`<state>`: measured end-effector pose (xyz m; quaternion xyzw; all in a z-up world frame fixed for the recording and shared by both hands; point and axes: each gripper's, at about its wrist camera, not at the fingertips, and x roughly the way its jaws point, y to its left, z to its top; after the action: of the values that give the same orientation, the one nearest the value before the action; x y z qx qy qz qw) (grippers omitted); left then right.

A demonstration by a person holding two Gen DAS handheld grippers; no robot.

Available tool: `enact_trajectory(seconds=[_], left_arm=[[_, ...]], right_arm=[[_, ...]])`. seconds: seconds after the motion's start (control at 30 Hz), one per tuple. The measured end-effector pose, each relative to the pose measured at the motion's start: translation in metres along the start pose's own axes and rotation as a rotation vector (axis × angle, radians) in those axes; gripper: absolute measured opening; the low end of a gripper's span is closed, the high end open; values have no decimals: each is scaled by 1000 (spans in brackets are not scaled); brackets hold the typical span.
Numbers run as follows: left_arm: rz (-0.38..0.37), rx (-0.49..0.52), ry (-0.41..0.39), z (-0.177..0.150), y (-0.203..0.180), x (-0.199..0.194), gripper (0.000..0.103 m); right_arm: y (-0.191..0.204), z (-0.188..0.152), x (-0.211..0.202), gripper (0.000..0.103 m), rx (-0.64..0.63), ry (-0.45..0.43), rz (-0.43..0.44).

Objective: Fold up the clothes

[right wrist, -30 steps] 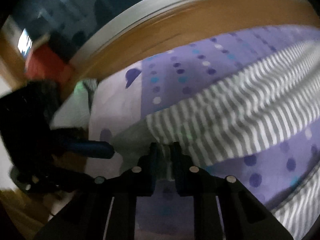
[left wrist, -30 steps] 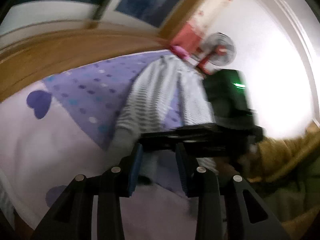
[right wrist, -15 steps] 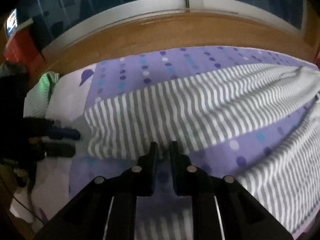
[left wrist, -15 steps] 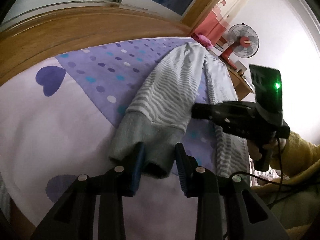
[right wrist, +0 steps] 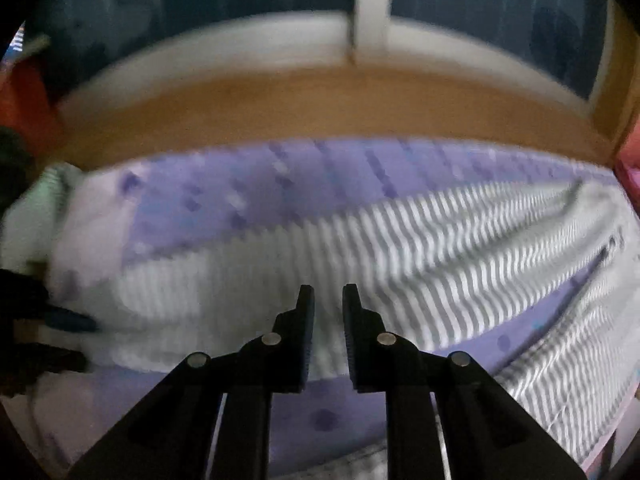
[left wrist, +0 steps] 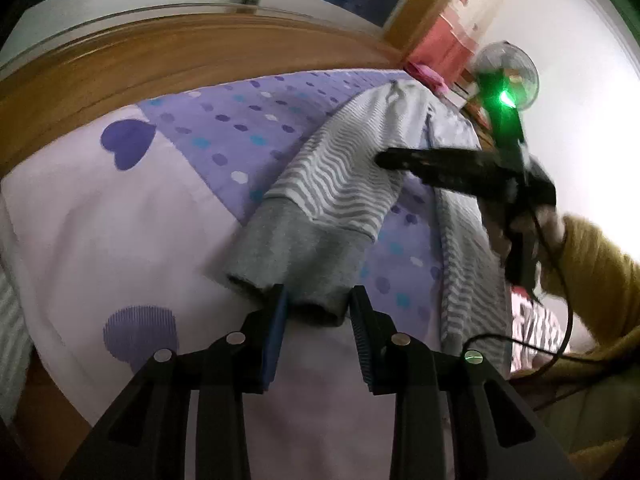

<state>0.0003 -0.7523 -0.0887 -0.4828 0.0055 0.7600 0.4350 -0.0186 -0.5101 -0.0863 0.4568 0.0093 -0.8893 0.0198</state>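
Striped trousers (left wrist: pixel 344 176) spread along bed (left wrist: pixel 120 216). Left gripper (left wrist: pixel 318 304) part-open, grey cuff (left wrist: pixel 296 256) between pads, grip unclear. Right gripper (right wrist: pixel 328 300) opening, empty over leg. Next: carry cuff toward waistband.

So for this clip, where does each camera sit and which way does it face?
Left wrist: on the left gripper, angled down at the grey cuff of the striped trousers on the purple bedsheet; shows the right gripper, a hand and a mustard sleeve.
Right wrist: on the right gripper, jaws opening over the trousers, facing the window; the left gripper shows at the left edge.
Shared: trousers, sheet, wooden ledge.
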Motion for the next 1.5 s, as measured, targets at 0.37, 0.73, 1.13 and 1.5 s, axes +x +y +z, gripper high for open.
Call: enact_trajectory(seconds=[0.37, 0.73, 1.13, 1.5], left_arm=[[168, -129, -63, 10, -50, -4, 32], [72, -51, -69, 97, -215, 114, 38], [115, 60, 64, 177, -289, 228, 38], [171, 130, 47, 274, -290, 311, 39]], right_arm=[[-63, -57, -69, 16, 107, -79, 186], [-289, -125, -135, 34, 352, -136, 152], [-421, -145, -152, 43, 492, -141, 123], [-545, -102, -132, 43, 545, -151, 27]])
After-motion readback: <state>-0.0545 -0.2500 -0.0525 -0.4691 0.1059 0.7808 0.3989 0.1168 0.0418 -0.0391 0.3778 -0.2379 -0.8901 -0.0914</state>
